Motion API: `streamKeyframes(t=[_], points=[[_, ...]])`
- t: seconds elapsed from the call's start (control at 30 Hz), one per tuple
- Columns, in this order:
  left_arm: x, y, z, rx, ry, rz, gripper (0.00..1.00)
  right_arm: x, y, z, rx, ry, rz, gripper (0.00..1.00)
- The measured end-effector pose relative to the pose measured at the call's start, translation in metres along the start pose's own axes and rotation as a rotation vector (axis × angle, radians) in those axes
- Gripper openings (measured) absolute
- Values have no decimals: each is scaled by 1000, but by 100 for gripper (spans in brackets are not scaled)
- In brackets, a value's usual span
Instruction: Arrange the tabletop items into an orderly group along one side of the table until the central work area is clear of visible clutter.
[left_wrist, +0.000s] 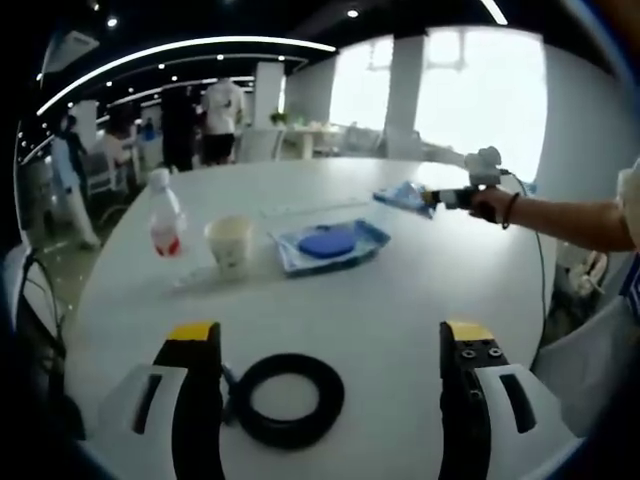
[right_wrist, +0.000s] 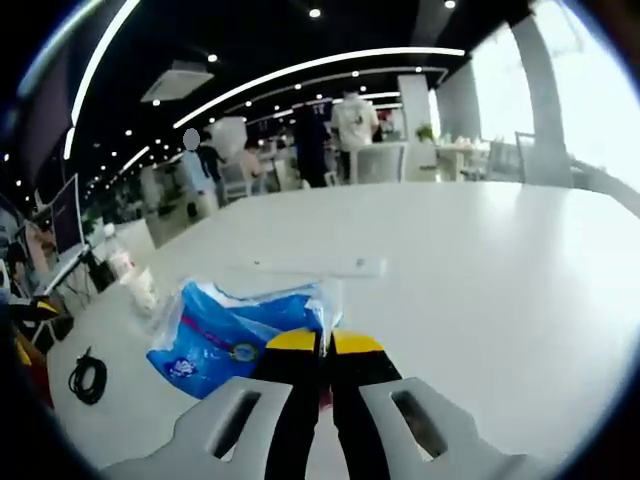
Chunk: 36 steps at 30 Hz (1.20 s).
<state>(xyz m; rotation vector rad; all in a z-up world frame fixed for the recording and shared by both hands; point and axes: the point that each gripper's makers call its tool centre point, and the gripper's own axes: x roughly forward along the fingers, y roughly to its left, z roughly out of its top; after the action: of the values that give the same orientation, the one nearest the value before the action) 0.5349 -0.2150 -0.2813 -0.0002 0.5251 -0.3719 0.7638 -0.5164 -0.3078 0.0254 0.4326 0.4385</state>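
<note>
While the left gripper (left_wrist: 331, 345) hovers low over the near edge of the round white table (left_wrist: 420, 280) with its yellow-tipped black jaws spread wide and holding nothing, a black ring-shaped coil of cable (left_wrist: 288, 398) lies on the tabletop between them, close to the left jaw. Farther across the table in the left gripper view stand a clear plastic bottle with a red label (left_wrist: 165, 215) and, just beside it, a pale paper cup (left_wrist: 230, 243); to the right of the cup rests a blue-and-white plastic package with a dark blue round shape on it (left_wrist: 330, 244). Beyond that, near the far right edge, the right gripper (left_wrist: 436, 199), held in a person's hand (left_wrist: 492, 204), has a crinkled blue plastic packet (left_wrist: 404, 196) at its tip. In the right gripper view, the right gripper's (right_wrist: 323, 342) jaws are pressed together, pinching the edge of that blue plastic packet (right_wrist: 235, 335), which hangs to the left of the jaws over the table.
</note>
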Motion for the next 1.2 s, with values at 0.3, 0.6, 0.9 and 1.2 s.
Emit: streamKeyframes(t=[0.3, 0.6, 0.9, 1.2], points=[[3, -2, -5, 1, 20, -14, 87, 5, -27, -9, 25, 19, -75, 3], [5, -4, -9, 6, 40, -22, 88, 13, -47, -19, 30, 34, -121, 3], [5, 0, -11, 3, 47, -13, 88, 24, -61, -25, -14, 46, -192, 3], [3, 5, -12, -2, 48, -3, 88, 34, -61, -30, -105, 73, -230, 3]])
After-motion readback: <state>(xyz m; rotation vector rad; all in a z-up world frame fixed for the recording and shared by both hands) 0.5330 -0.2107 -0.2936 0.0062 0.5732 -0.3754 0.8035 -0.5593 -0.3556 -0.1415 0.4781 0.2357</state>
